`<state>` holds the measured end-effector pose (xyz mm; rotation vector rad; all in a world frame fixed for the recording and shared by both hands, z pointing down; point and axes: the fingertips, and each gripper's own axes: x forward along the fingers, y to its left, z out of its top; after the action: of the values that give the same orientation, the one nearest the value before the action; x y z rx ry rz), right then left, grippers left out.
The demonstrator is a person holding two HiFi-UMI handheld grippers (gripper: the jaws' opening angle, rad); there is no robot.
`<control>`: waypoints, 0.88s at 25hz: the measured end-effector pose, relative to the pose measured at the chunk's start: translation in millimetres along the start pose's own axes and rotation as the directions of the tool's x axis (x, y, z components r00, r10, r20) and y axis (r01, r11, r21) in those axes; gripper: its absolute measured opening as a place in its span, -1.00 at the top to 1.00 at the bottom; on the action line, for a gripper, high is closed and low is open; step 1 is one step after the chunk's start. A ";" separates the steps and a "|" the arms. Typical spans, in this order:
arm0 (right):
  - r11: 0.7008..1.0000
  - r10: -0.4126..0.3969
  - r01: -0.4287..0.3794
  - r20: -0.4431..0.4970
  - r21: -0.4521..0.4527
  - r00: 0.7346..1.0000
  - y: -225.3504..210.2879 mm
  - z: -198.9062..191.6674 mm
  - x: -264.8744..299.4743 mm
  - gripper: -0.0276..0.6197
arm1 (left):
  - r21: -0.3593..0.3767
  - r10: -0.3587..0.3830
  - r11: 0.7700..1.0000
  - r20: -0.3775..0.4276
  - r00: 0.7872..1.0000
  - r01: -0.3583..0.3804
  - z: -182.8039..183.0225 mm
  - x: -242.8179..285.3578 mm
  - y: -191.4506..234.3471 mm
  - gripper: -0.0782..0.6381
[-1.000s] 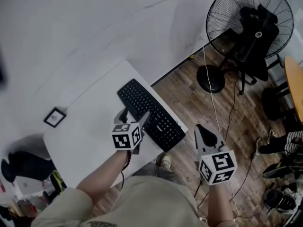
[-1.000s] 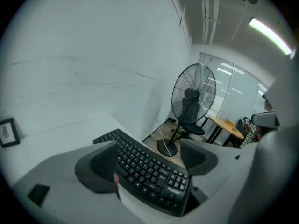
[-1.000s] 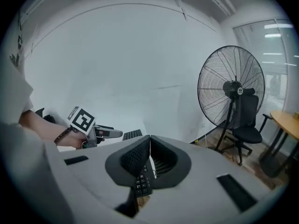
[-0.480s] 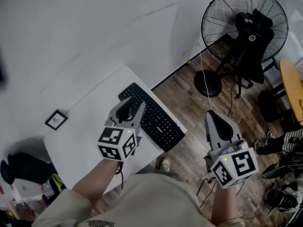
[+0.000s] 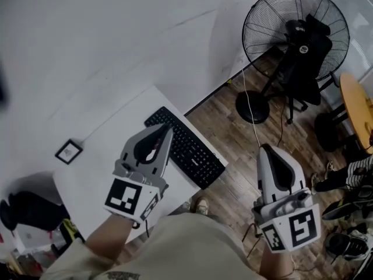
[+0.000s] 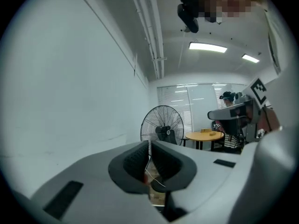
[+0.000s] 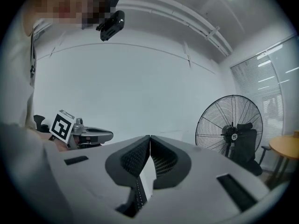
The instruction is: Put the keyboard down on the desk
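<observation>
Since a second ago both grippers have pulled back toward the person and up toward the head camera. The left one was spread wide over the keyboard's near end and is now off it. The keyboard hasn't shifted.

Keyboard (image 5: 189, 151): black, flat on the white desk (image 5: 99, 162), along the desk's right edge. Its long axis runs 10 to 4 o'clock in the head view, and nothing grips it.

Left gripper (image 5: 168, 129): the jaws are just finishing their close. The pads meet at the tip in the left gripper view (image 6: 149, 146), with nothing between them. In the head view the tip overlaps the keyboard's far-left part, and most of the keyboard runs off toward 4 o'clock from it. That gripper's own view looks across the room, with no keyboard in the jaws.

Right gripper (image 5: 268, 149): the jaws are together at the tip (image 7: 150, 139) and hold nothing. It sits over the wooden floor (image 5: 233, 127), well apart from the keyboard, which lies at its 9 o'clock.

Around it:
- A small dark-framed square (image 5: 69, 151) lies on the desk, at 9 o'clock from the keyboard and well apart.
- A standing fan (image 5: 294, 34) is on the floor at 1 o'clock.
- A round wooden table (image 5: 356, 107) is at the right edge.
- A white cable (image 5: 256, 118) trails across the floor.
</observation>
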<state>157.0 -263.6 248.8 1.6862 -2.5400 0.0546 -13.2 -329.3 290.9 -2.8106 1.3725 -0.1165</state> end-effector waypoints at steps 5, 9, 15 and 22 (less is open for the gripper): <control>0.999 -0.028 0.028 0.011 0.023 1.000 0.7 -3.8 -10.5 0.84 | -0.005 -0.046 0.999 0.011 0.999 0.046 8.6 -13.2 -19.6 0.71; 0.999 -0.020 0.019 0.009 0.037 1.000 4.1 -5.4 -17.3 0.84 | 0.002 -0.092 0.996 0.004 0.996 0.092 5.1 -22.5 -35.0 0.72; 1.000 -0.014 0.015 -0.031 0.018 0.999 4.9 -21.2 -15.7 0.84 | 0.013 -0.109 0.994 -0.050 0.993 0.109 -15.7 -22.7 -46.4 0.72; 1.000 -0.005 0.005 -0.104 0.006 0.995 4.6 -57.3 -13.1 0.84 | 0.001 -0.095 0.995 -0.109 0.989 0.096 -46.2 -23.8 -50.2 0.72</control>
<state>161.1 -245.1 304.6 1.6466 -2.4629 0.1460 8.3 -278.6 337.6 -2.9052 1.2529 -0.2786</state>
